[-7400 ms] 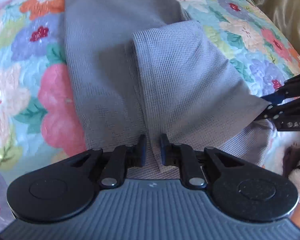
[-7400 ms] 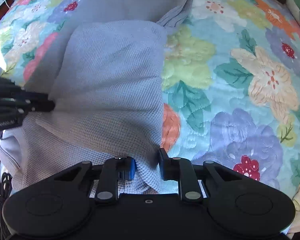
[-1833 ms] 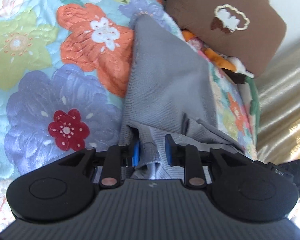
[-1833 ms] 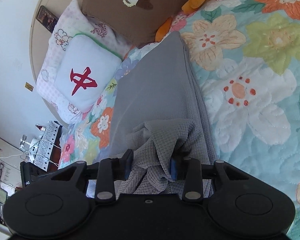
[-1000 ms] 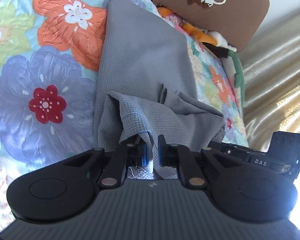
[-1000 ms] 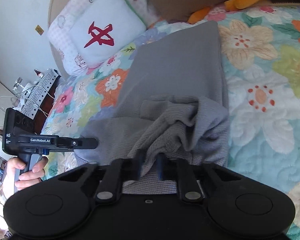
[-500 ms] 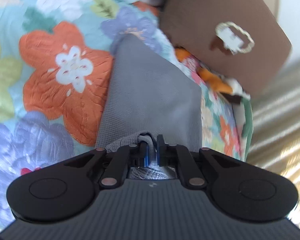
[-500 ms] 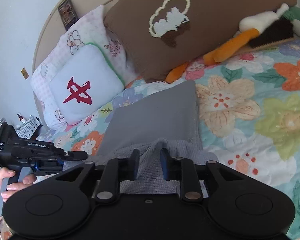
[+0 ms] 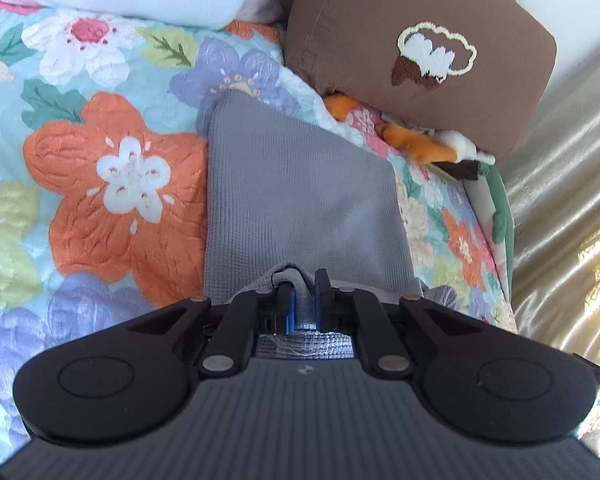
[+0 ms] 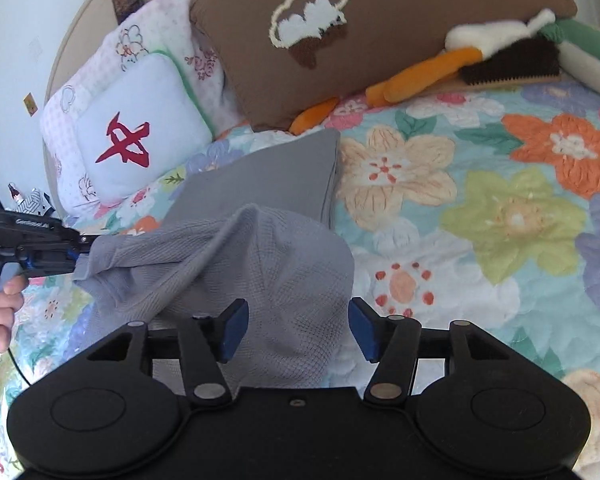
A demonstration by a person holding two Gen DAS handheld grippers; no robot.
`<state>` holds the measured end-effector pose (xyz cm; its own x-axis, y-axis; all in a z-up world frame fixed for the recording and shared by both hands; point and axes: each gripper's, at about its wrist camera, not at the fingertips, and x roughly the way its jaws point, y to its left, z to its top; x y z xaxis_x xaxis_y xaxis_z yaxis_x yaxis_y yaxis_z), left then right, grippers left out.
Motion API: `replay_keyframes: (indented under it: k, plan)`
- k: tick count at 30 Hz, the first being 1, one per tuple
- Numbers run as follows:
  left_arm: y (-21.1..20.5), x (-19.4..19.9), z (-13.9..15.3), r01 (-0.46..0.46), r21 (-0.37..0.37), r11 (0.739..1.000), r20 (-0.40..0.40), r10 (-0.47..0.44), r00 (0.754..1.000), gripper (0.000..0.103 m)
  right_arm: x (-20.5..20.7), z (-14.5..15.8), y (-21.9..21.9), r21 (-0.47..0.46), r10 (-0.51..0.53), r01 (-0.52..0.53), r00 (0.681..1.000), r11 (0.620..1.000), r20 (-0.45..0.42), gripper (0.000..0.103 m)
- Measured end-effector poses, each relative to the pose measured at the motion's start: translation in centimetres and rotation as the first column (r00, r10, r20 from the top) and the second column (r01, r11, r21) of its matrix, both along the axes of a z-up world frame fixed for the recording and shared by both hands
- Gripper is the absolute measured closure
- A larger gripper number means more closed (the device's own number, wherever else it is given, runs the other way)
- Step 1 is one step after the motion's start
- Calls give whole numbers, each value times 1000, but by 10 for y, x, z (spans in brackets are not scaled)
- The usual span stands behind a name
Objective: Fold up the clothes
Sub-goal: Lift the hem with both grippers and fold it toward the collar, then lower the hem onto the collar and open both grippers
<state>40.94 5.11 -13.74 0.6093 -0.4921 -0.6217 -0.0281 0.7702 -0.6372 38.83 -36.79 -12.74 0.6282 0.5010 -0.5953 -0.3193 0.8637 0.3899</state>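
The left hand-held gripper (image 9: 303, 296) pinched the half-folded grey garment (image 10: 260, 264) below the brown pillow (image 10: 380, 28); the right hand-held gripper (image 10: 296, 330) stood spread.

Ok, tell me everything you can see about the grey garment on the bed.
The grey garment is a waffle-knit fabric lying on the floral quilt, its far end flat and reaching toward the brown pillow. The near end is folded back over it in a loose, wrinkled hump. The left gripper has its jaws shut on a bunched edge, pulling one corner out sideways. The right gripper has its jaws open on either side of the hump, not gripping it.
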Motion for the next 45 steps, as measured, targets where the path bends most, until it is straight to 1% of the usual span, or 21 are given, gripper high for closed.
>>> replay_keyframes:
  k: [2,4,9,10,12,13,14,15,16,17,20,22,24,26,29,32,35,39,41,43,45]
  plan:
    - [5,-2,-6,1,-26,1000,-17,-2,1000,96,6,-8,2,35,9,-9,1000,999,-15,41]
    - [10,-5,-14,11,-59,998,-23,-12,1000,96,6,-12,8,28,11,-11,1000,1000,0,40]
    - [15,-12,-32,-3,-130,991,-28,-1,1000,96,3,-18,22,-129,64,-53,995,990,81,40]
    - [14,-11,-35,-4,-143,990,-31,-1,1000,96,7,-19,21,-113,47,-38,995,993,86,40]
    - [8,-9,-34,10,-120,993,-44,-15,999,96,14,-20,18,-35,14,-11,996,999,85,40]
    - [3,-9,-31,24,-85,996,-35,-27,999,98,14,-18,19,-14,16,-15,994,1000,109,49]
    - [-3,-9,-23,44,-19,999,-2,-44,999,101,11,-14,23,-41,30,-25,989,999,146,87]
    - [-9,-9,-14,51,43,998,32,-53,998,101,10,-8,29,-90,38,-23,985,996,171,91]
    - [-15,-10,-5,53,103,993,65,-60,996,101,9,-1,35,-139,47,-20,980,990,195,92]
    - [-19,-7,5,49,139,989,83,-61,995,101,9,8,40,-150,36,-3,975,989,218,92]
    - [-19,12,26,38,159,987,101,-54,993,102,19,41,52,-122,51,-19,963,992,265,92]
    - [-16,30,36,24,202,979,117,-49,992,102,35,60,62,-152,92,-48,949,987,301,92]
    - [-10,56,38,9,234,972,97,-32,995,102,61,68,69,-200,152,-92,938,975,312,92]
    - [-6,79,30,-2,272,962,56,-14,998,102,92,66,76,-216,158,-98,948,972,278,92]
    - [-9,99,16,0,356,935,2,-1,1000,102,138,41,75,-179,97,-67,982,981,161,92]
    - [-11,103,12,35,393,919,-18,-30,999,102,151,28,84,-222,77,-56,993,973,88,92]
    - [-13,108,9,69,429,901,-38,-58,998,102,152,29,92,-273,82,-58,994,960,76,92]
    - [-15,117,1,85,412,907,-58,-67,996,101,157,30,93,-322,80,-55,995,945,65,92]
    - [-15,119,-1,92,416,905,-56,-76,996,99,156,29,94,-365,66,-31,994,931,83,88]
    - [-13,120,-1,92,401,912,-57,-75,996,98,145,36,96,-396,53,19,984,918,169,87]
    - [-10,117,2,93,359,929,-77,-69,995,96,133,50,96,-390,11,90,969,916,248,76]
